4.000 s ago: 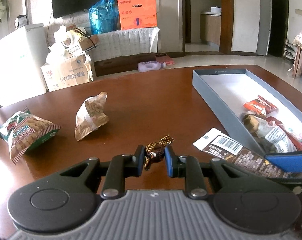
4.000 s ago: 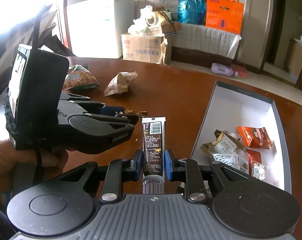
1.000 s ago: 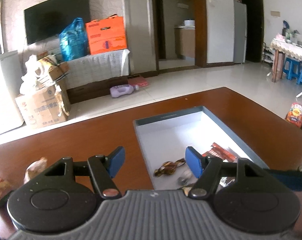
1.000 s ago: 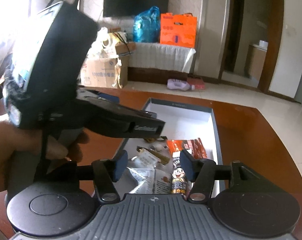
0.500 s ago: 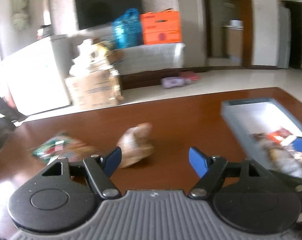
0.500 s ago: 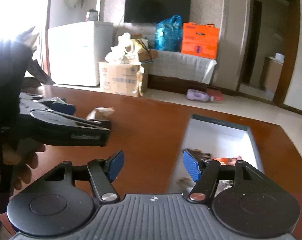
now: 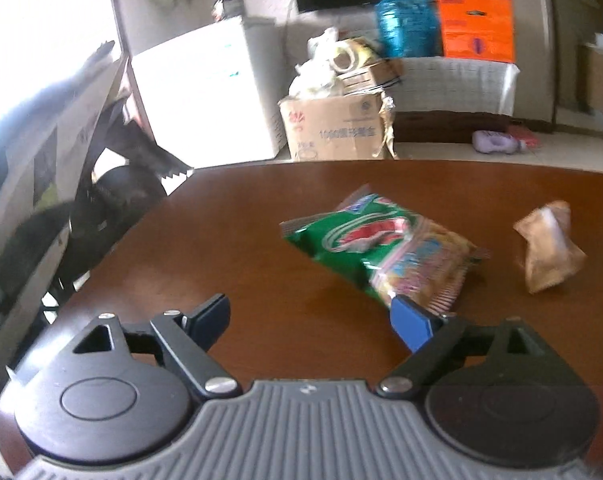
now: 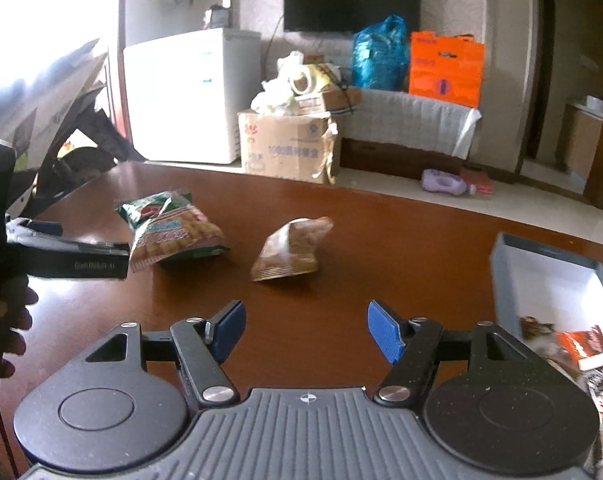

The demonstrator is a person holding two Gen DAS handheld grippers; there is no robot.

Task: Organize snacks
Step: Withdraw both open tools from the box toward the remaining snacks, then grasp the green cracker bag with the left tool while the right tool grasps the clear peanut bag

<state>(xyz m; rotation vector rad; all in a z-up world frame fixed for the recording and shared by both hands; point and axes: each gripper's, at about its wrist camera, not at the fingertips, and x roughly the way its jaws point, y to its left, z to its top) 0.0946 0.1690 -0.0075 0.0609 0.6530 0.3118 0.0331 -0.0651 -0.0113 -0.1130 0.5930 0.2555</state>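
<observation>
Left wrist view shows your left hand-held gripper (image 7: 311,318) spread wide with nothing between its blue pads (image 7: 411,322); its jaws have just been opening further. Just past the right pad lies the green cracker bag (image 7: 381,248) on the brown bench (image 7: 229,240), its near corner close to that pad, though you cannot tell whether they touch. To the right of it, well apart, sits the small tan snack packet (image 7: 547,250), standing on its crimped end.

From the right wrist view, your right hand-held gripper (image 8: 305,330) is also open and empty, jaws moderately spread, and they too have just been opening. Ahead of it the tan packet (image 8: 291,252) sits roughly in line with the gap between the fingers, with the green bag (image 8: 169,232) to its left. Your left gripper's finger (image 8: 73,258) reaches in from the left edge, its tip just beside the green bag. At the right edge stands the grey box (image 8: 513,276) with a white inside, holding several wrapped snacks (image 8: 581,346) in its near end; they are blurred.
</observation>
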